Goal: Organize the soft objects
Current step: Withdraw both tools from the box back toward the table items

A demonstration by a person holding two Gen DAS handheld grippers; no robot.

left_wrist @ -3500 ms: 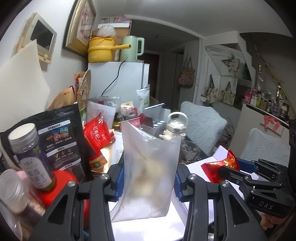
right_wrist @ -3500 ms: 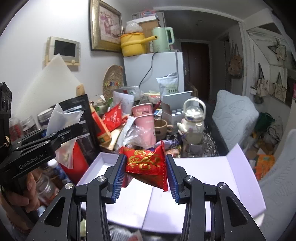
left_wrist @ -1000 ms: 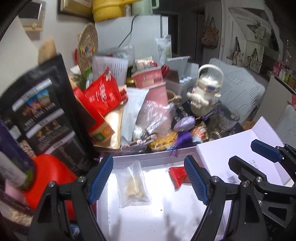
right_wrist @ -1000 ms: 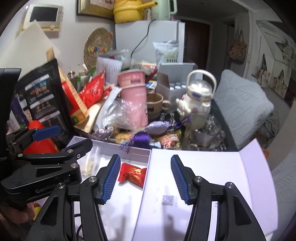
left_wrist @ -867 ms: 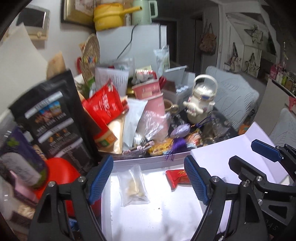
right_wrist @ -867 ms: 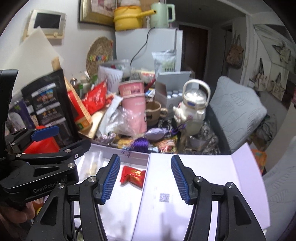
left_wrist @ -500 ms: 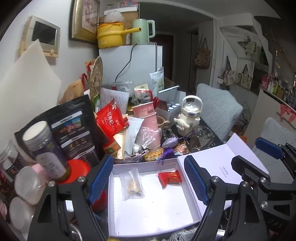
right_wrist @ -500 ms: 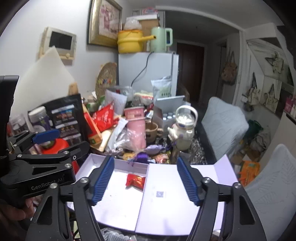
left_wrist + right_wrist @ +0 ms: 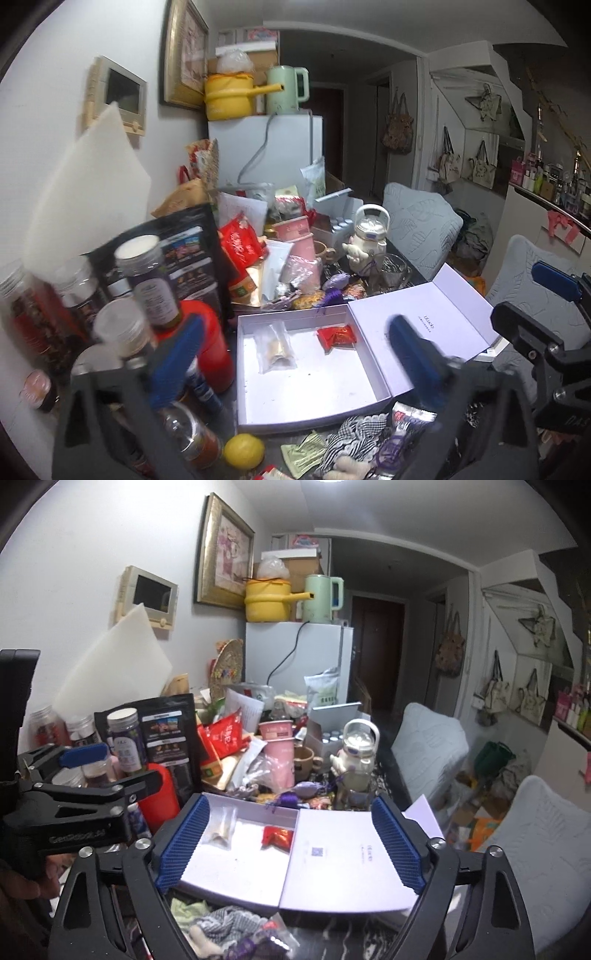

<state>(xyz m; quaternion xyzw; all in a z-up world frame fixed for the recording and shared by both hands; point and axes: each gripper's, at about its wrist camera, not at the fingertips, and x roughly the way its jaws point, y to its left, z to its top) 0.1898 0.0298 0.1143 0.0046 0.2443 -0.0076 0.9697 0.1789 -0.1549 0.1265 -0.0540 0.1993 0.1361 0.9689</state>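
Crowding the dark tabletop (image 9: pixel 332 938) beyond both sets of jaws: packets, jars, a pink cup stack (image 9: pixel 279 753) and a white astronaut-shaped kettle (image 9: pixel 356 760). Lying open straight ahead of the jaws, a shallow white cardboard box (image 9: pixel 314 391) with its hinged white lid (image 9: pixel 347 864) folded flat to the right. Hovering above the box, the left gripper (image 9: pixel 295 365), jaws spread wide and holding nothing. Likewise poised over the box front, the right gripper (image 9: pixel 290 845), jaws wide apart and empty. Resting on the box floor near the far wall, between the left jaws, a small clear plastic zip bag with pale contents (image 9: pixel 276 347). Just right of it and apart from it, a small red foil snack packet (image 9: pixel 338 336). Heaped near the jaws at the tabletop edge, a black-and-white checked cloth (image 9: pixel 354 439). Beside that, a yellow lemon (image 9: pixel 243 450).
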